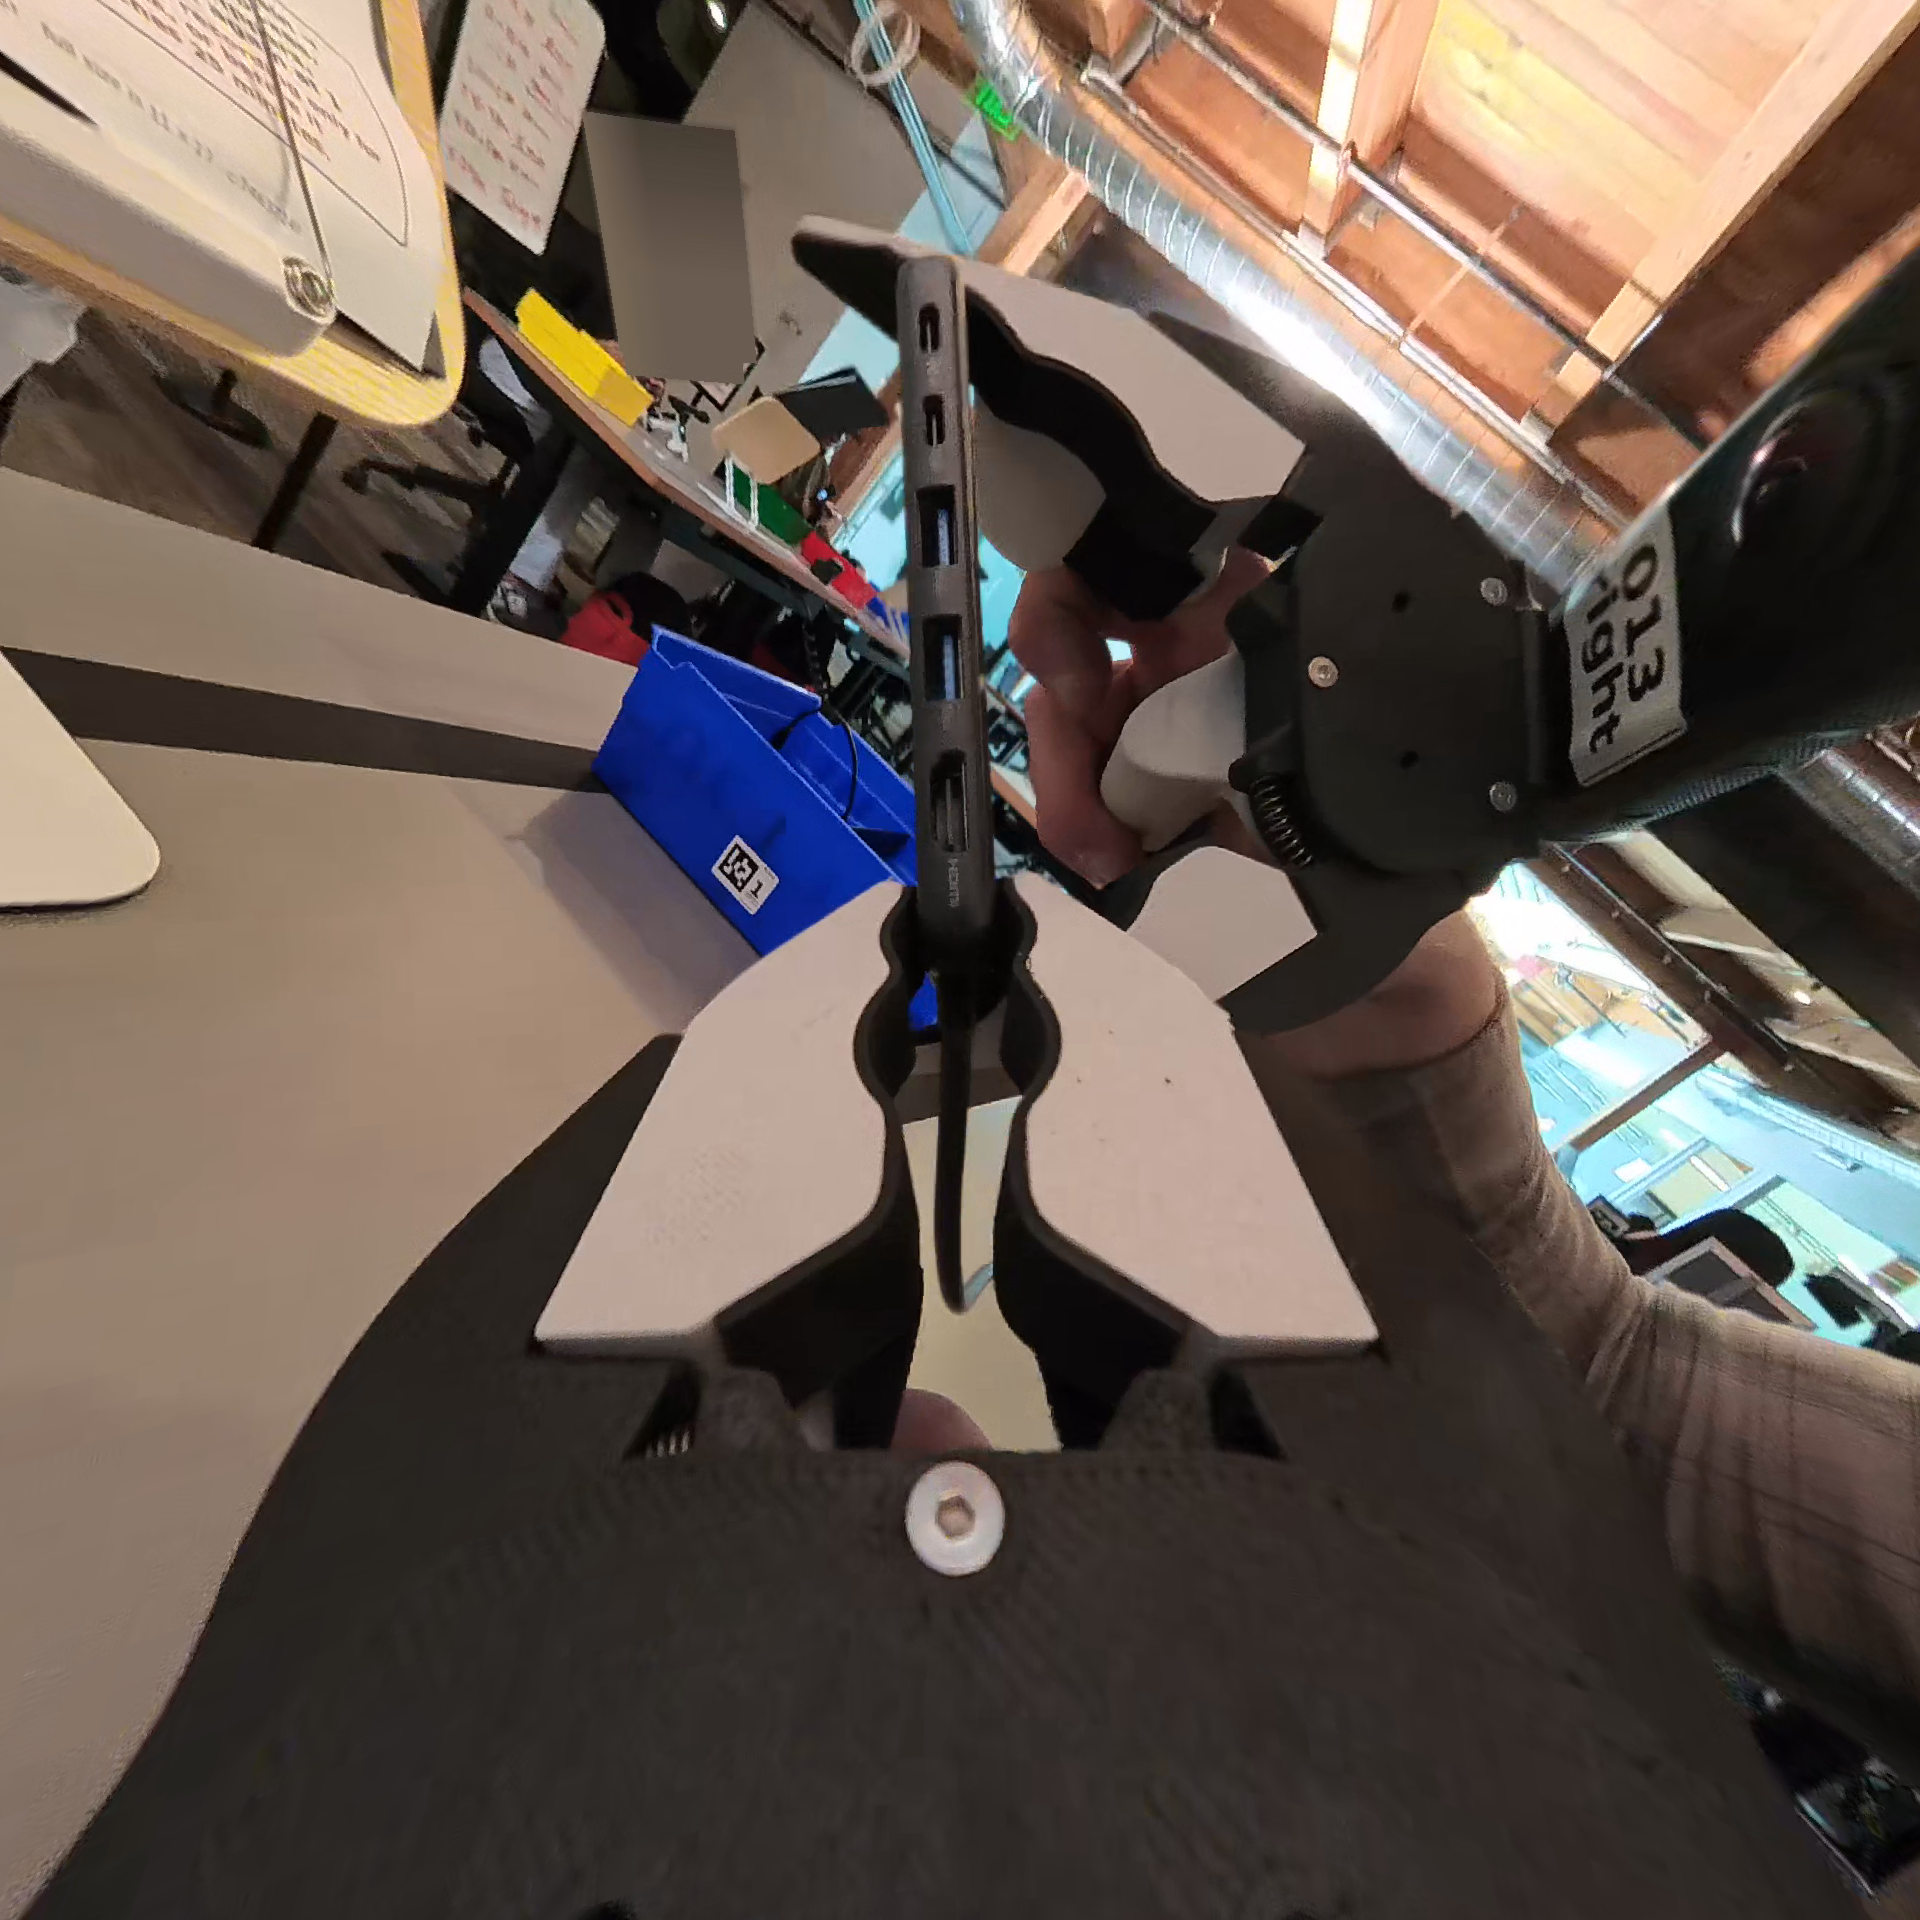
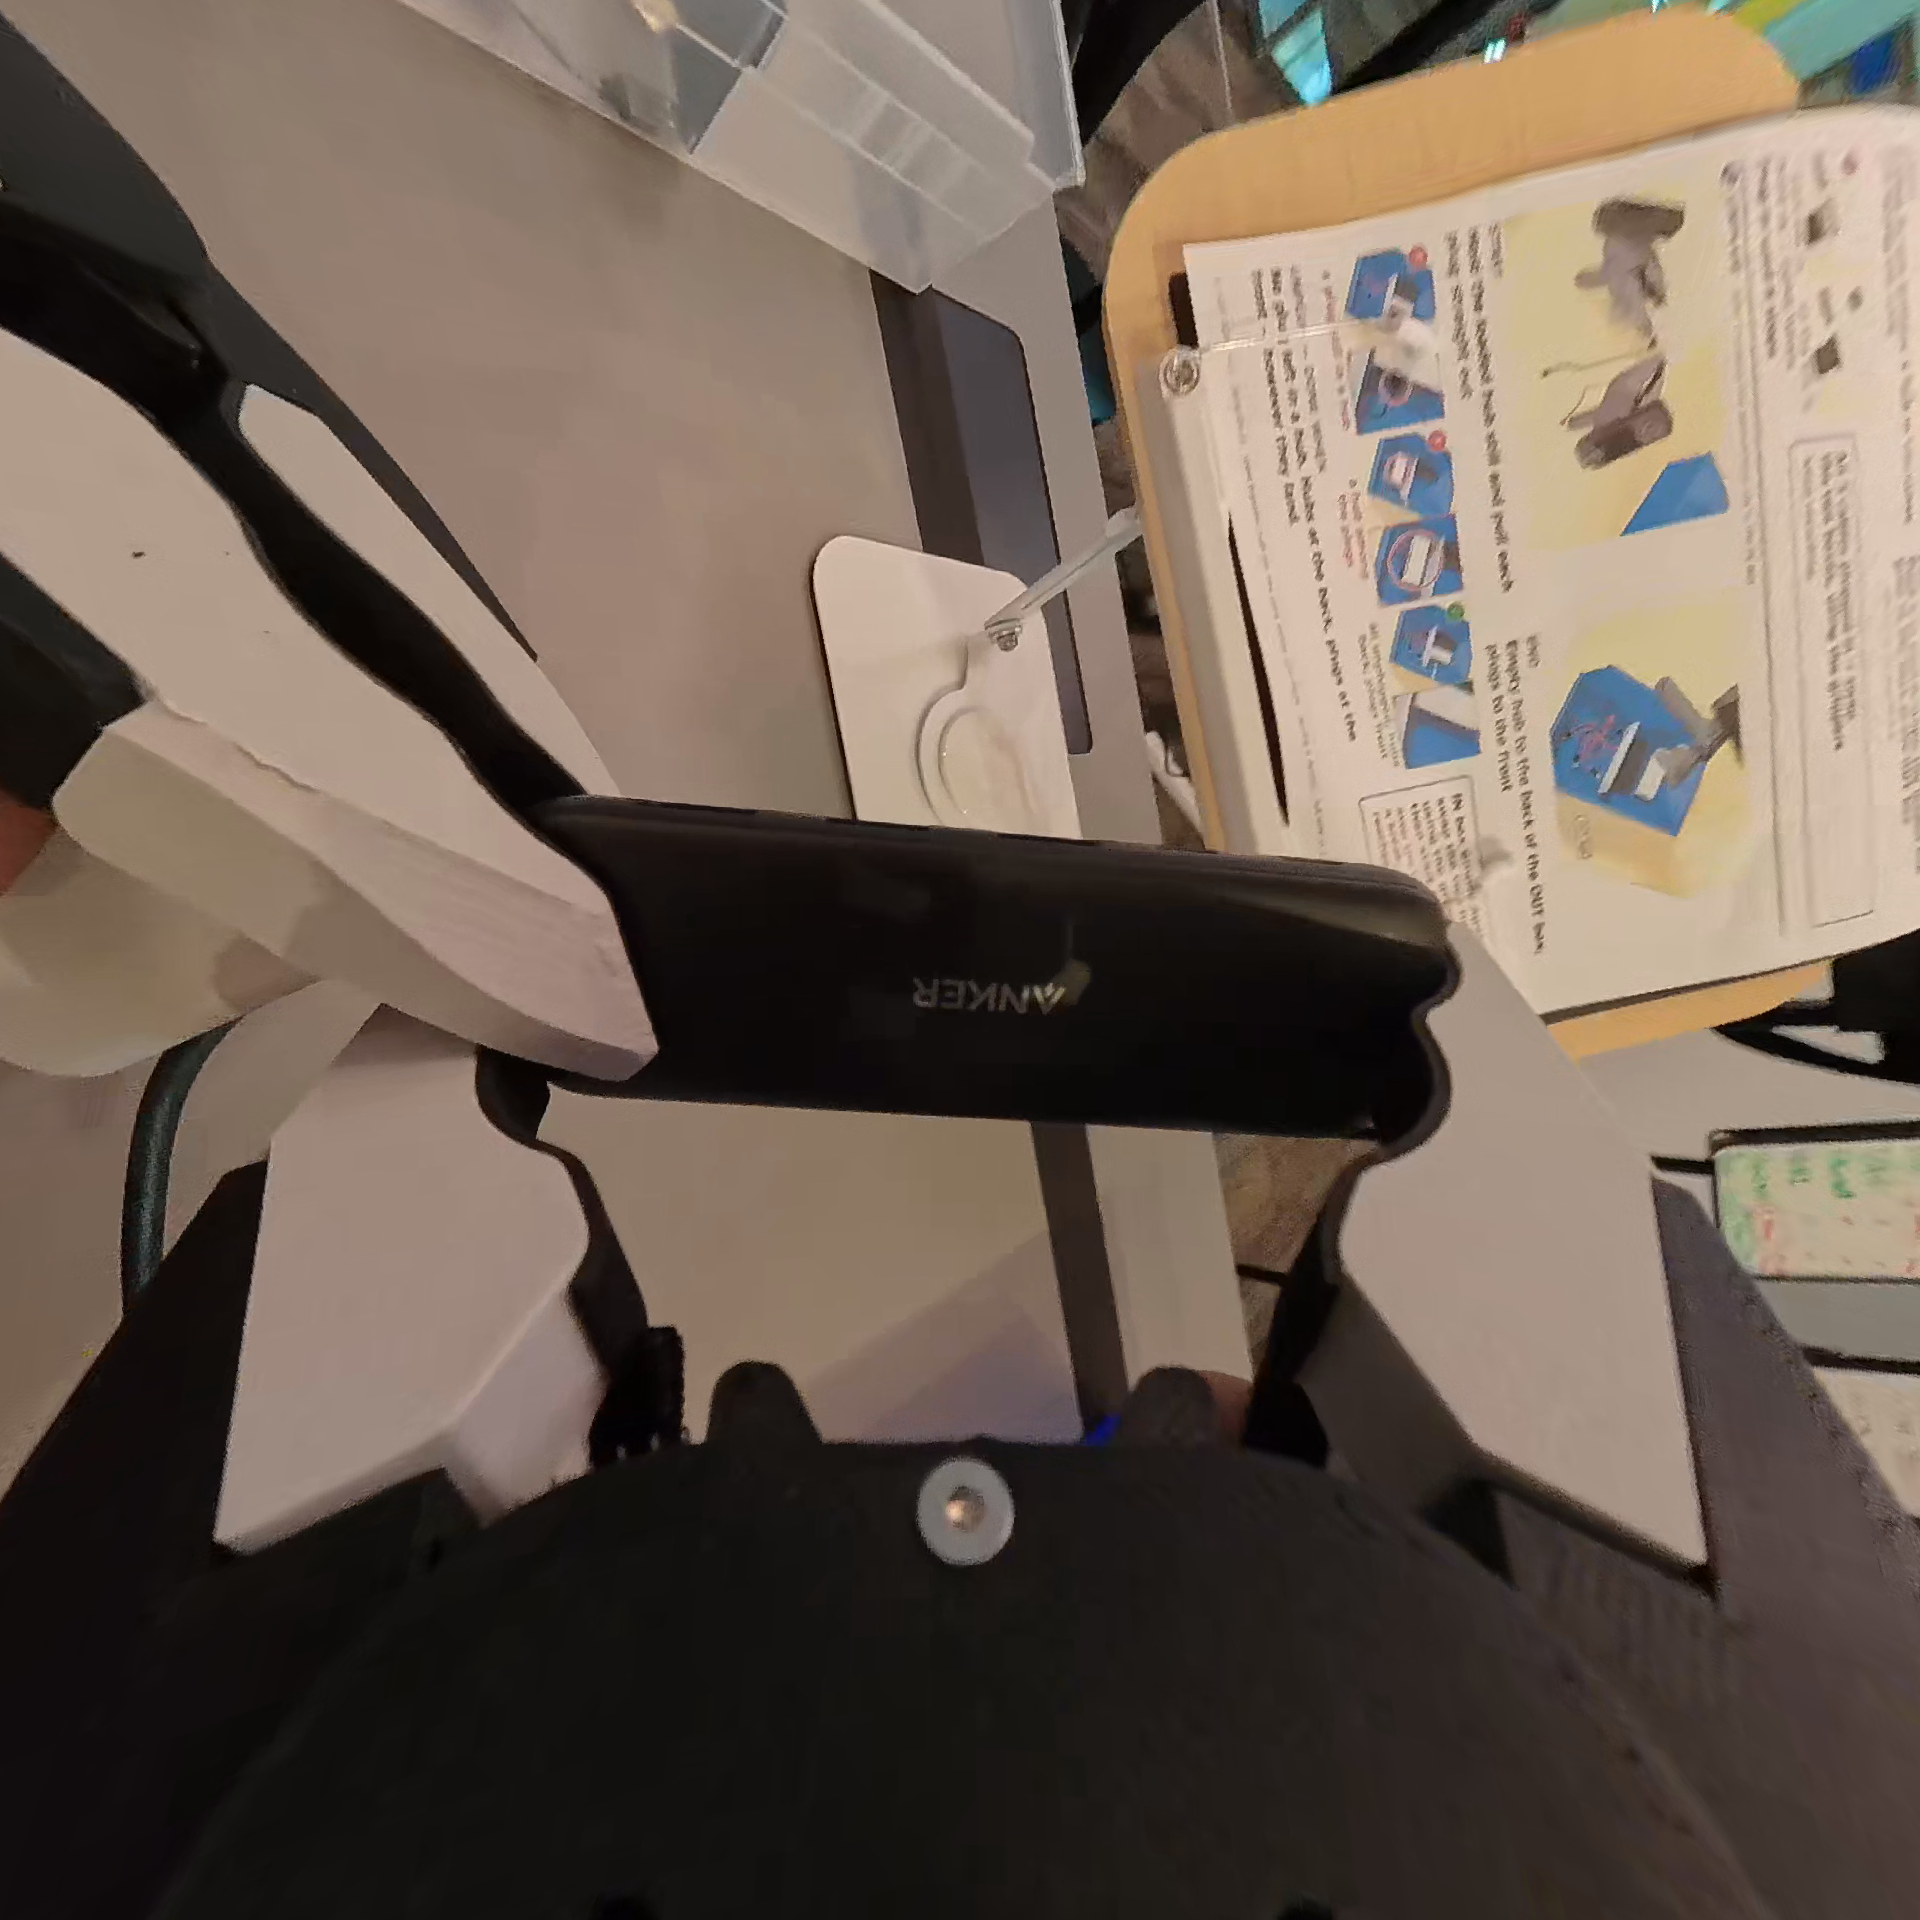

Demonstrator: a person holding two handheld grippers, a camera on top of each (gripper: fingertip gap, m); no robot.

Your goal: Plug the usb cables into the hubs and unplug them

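Observation:
A dark grey USB hub (image 1: pixel 943 582) is held in the air, edge on in the left wrist view, and the ports along that edge are empty. My left gripper (image 1: pixel 956 935) is shut on its lower end, and the hub's own dark cable (image 1: pixel 951 1143) hangs down between the fingers. My right gripper (image 1: pixel 982 582) comes in from the right and spans the hub lengthwise. In the right wrist view the hub (image 2: pixel 987 966) lies across between the right gripper's (image 2: pixel 956 1101) spread fingertips, which touch both ends. The left gripper (image 2: pixel 587 904) pinches its left end.
A blue bin (image 1: pixel 748 790) with a square tag stands on the grey table (image 1: pixel 312 987) behind the hub. Below are a white stand base (image 2: pixel 935 686), a clear plastic tray (image 2: pixel 831 125) and a printed sheet (image 2: pixel 1558 571) on a wooden board.

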